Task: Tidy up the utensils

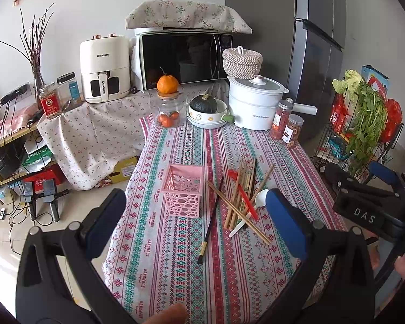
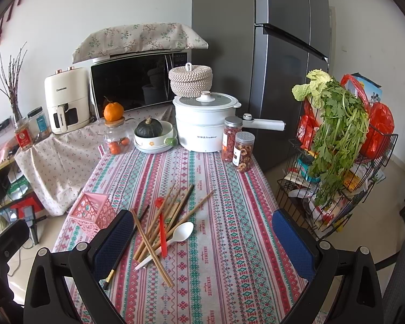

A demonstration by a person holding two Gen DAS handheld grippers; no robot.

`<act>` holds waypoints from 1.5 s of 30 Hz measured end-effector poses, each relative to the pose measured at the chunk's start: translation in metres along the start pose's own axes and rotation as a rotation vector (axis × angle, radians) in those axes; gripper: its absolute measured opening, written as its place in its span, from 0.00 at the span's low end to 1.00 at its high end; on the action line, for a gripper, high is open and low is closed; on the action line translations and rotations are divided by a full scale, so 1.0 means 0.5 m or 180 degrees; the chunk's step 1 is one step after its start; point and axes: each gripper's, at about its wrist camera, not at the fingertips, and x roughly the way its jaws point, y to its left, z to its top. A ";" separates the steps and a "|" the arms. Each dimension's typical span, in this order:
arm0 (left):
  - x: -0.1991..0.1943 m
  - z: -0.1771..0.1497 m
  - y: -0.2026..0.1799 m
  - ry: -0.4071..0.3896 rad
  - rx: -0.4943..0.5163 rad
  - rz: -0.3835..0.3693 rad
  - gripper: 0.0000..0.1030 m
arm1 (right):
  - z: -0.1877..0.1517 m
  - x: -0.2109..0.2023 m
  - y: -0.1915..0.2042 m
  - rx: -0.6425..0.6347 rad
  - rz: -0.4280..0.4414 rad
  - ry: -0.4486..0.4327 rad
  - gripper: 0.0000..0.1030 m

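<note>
A table covered by a striped patterned tablecloth (image 1: 175,243) fills a small kitchen. Near its middle lies a loose pile of wooden chopsticks (image 1: 243,189) with a red spoon (image 1: 245,197) and a white spoon (image 2: 179,232); a black chopstick (image 1: 212,216) lies between the pile and an upright pink basket (image 1: 183,189) just to the left. Behind stand a white pot (image 2: 202,124), jars, a microwave (image 1: 183,56) and a grey fridge (image 2: 280,54). The left gripper (image 1: 197,216) and right gripper (image 2: 202,240) both hover wide open, holding nothing.
</note>
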 end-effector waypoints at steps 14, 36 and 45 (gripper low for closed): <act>0.000 -0.001 -0.002 0.0003 -0.0008 0.0001 1.00 | 0.000 0.002 0.000 0.0001 -0.0001 0.0002 1.00; -0.001 -0.001 -0.002 0.0012 -0.0002 -0.0002 1.00 | -0.010 0.009 0.003 0.0002 -0.0011 0.0000 1.00; 0.001 0.001 0.001 0.0017 -0.0010 0.0007 1.00 | -0.011 0.011 0.003 0.0006 -0.0014 0.0006 1.00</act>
